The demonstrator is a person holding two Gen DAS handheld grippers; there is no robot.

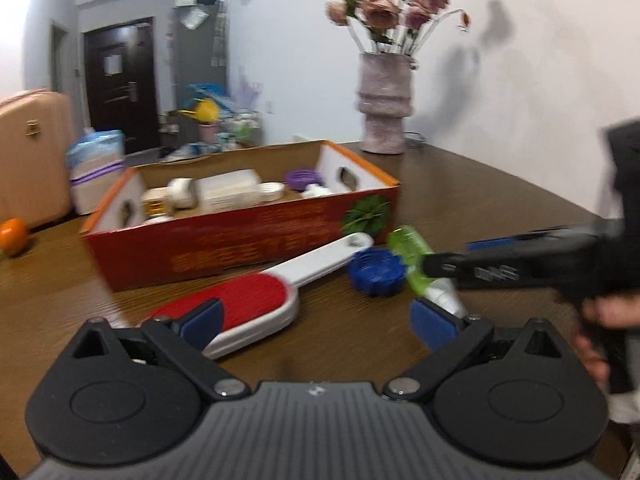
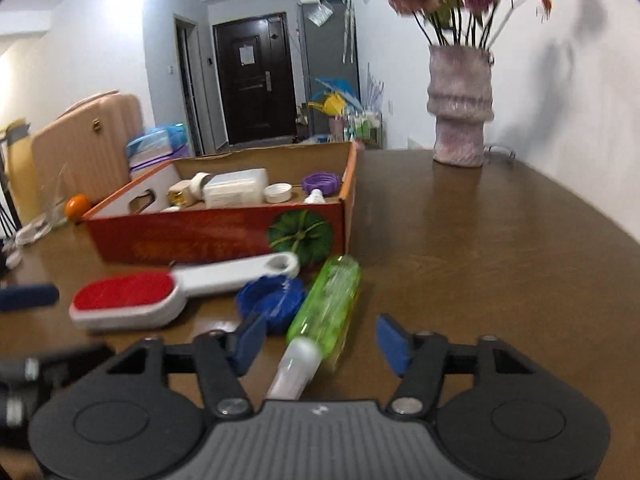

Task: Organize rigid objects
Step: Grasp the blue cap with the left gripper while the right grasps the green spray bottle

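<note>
Red box on desk, holding white bottles, caps, purple ring.
Before box: red brush, blue lid, green bottle, all blurred. Left tool and right tool spread apart, empty; bottle cap end hidden under right tool.

- right gripper at 6 o'clock, blue fingers spread wide over the brown table, gripping nothing.
- green bottle lying between them, white cap toward 6 o'clock.
- blue lid touching the bottle at its 9 o'clock side.
- red-and-white lint brush flat at 9 o'clock.
- red cardboard box toward 11 o'clock, holding white containers and a purple ring.
- vase of flowers at 1 o'clock.
</note>
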